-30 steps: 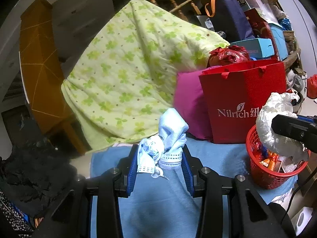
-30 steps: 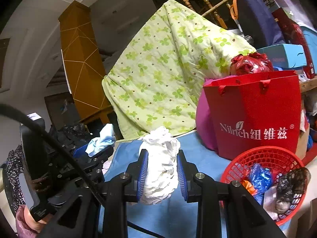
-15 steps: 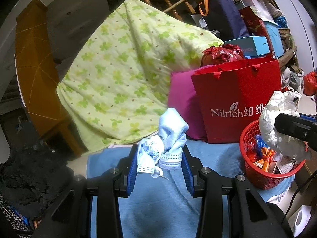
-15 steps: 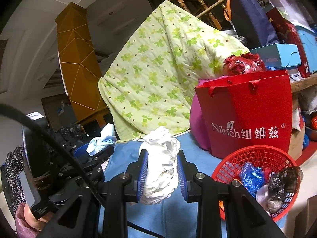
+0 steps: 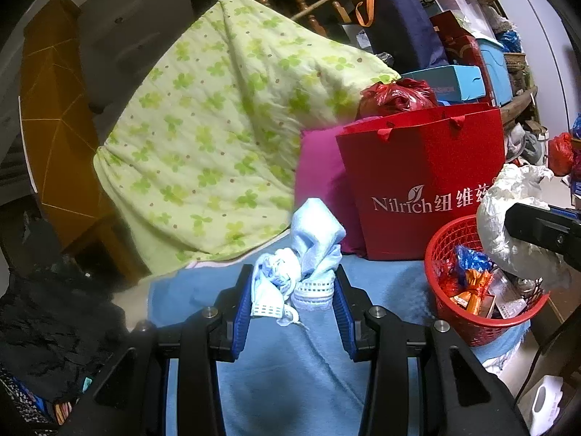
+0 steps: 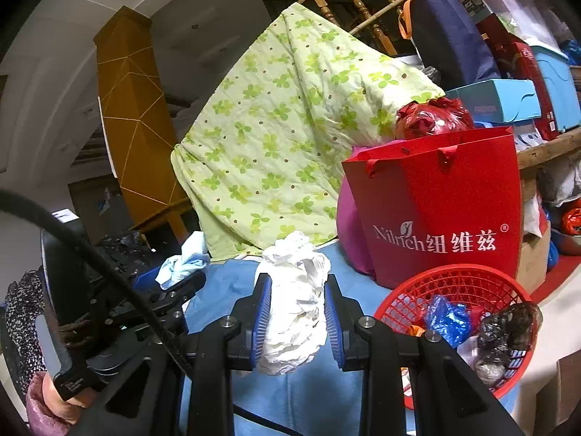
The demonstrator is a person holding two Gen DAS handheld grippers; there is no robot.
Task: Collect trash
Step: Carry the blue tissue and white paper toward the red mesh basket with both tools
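My left gripper (image 5: 292, 290) is shut on a bundle of light blue face masks (image 5: 305, 254), held above the blue cloth-covered table (image 5: 297, 370). My right gripper (image 6: 295, 309) is shut on a crumpled white paper wad (image 6: 296, 298). In the left wrist view that wad (image 5: 508, 225) hangs over the red mesh basket (image 5: 468, 321), which holds several wrappers. In the right wrist view the basket (image 6: 454, 283) is at the lower right, and the left gripper with the masks (image 6: 181, 263) is to the left.
A red Nilrich paper bag (image 5: 428, 181) and a magenta cushion (image 5: 319, 181) stand behind the basket. A green flowered quilt (image 5: 218, 145) drapes behind the table. Stacked boxes and bags (image 5: 454, 54) fill the back right. Black cloth (image 5: 47, 319) lies at the left.
Both views have shifted slightly right and back; the basket and red bag sit a little differently in frame. Both grippers stay shut on their loads.
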